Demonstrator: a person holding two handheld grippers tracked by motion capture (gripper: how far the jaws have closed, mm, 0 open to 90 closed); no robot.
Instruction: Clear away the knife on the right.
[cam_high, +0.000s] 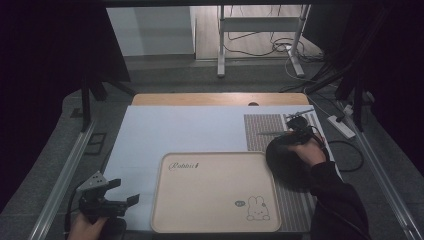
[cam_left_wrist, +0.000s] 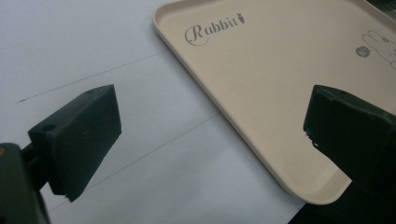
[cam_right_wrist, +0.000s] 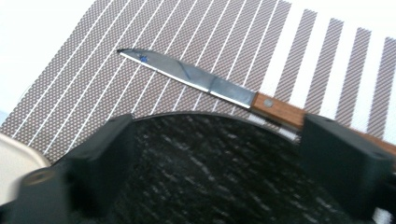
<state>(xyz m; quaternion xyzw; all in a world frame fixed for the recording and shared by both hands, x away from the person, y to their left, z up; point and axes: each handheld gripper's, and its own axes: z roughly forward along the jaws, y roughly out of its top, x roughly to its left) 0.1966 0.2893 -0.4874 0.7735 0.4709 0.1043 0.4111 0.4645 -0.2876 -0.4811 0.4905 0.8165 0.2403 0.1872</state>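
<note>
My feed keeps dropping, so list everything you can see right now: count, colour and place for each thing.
tray: one, beige with a rabbit print, near middle of the table.
plate: one, dark speckled, on the striped mat right of the tray.
knife: one, steel blade with wooden handle, on the mat just beyond the plate.
striped mat: one, brown and white, right side of the table.
white sheet: one, covering the table under the tray and mat.
power strip: one, white, on the floor to the right.
left tool: black, jaws open over the sheet left of the tray.
right tool: black, jaws astride the plate's far rim.
</note>
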